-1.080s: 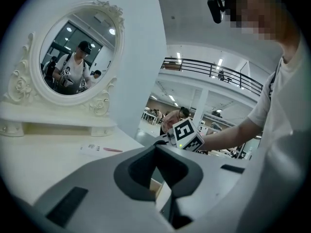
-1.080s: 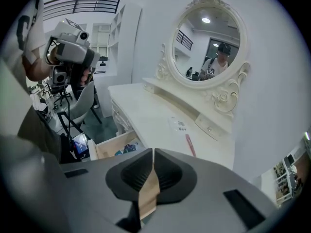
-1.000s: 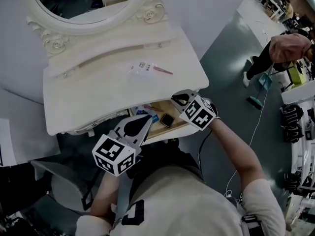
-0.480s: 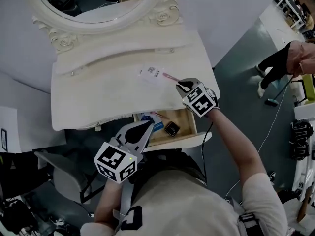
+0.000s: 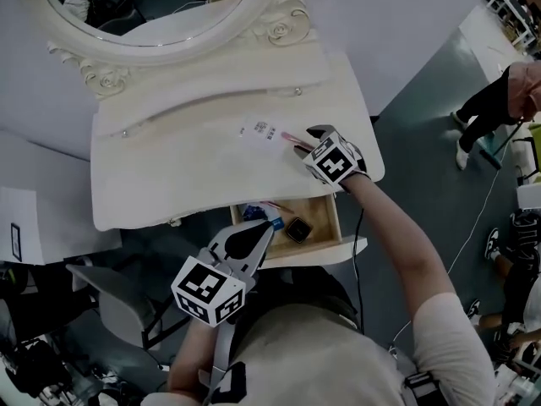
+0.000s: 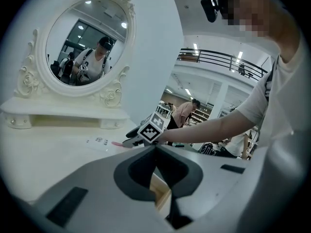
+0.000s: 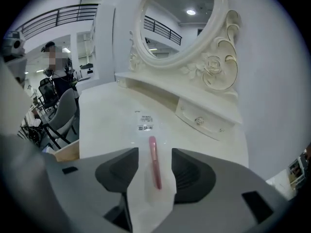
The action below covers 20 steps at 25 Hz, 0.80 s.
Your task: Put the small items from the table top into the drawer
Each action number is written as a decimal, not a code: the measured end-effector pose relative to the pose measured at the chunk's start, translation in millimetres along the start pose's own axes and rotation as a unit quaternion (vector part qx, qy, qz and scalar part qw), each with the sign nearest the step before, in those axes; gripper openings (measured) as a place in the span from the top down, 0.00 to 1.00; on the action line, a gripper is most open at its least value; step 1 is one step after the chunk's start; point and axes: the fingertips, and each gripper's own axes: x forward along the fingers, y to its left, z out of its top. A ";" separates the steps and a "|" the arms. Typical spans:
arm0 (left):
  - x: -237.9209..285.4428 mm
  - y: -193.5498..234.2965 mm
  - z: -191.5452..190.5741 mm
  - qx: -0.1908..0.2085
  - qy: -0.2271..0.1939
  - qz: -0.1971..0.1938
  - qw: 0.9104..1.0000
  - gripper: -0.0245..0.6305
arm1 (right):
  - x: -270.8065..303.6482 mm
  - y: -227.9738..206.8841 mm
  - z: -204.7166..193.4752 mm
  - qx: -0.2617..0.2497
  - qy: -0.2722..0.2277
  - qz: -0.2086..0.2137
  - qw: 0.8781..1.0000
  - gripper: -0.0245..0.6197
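A pink pen [image 7: 154, 161] lies on the white dressing table [image 5: 169, 176], in a clear packet [image 5: 260, 129] with a printed label. My right gripper [image 7: 154, 166] is down at the table top with the pen between its jaws; they are opening and the pads stand clear of it. From the head view it [image 5: 306, 145] is at the pen's [image 5: 292, 138] right end. The drawer [image 5: 328, 218] below stands pulled out, holding a square dark watch [image 5: 297, 229] and a blue item [image 5: 254, 214]. My left gripper [image 5: 269, 227] hangs shut and empty in front of the drawer.
An oval mirror [image 5: 152, 7] with a carved frame and a low shelf with small knobbed drawers [image 7: 199, 121] back the table. A grey chair [image 5: 110, 303] stands left of me. A person [image 5: 507, 100] stands on the floor at the far right.
My right gripper has gone from above the open drawer up onto the table top, to the pink pen. The left gripper has stayed in front of the drawer.
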 end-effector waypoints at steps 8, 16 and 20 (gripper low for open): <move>-2.1 11.9 -7.2 0.000 0.009 0.009 1.000 0.88 | 36.6 -6.5 -15.9 0.029 0.031 0.012 0.999 0.65; -2.2 21.6 -8.9 -0.006 0.013 0.004 1.000 0.88 | 39.6 -8.5 -21.2 0.078 0.022 0.033 0.996 0.65; -4.4 24.4 -4.9 -0.015 0.014 0.003 1.000 0.88 | 38.9 -8.9 -19.6 0.082 0.032 0.035 0.996 0.65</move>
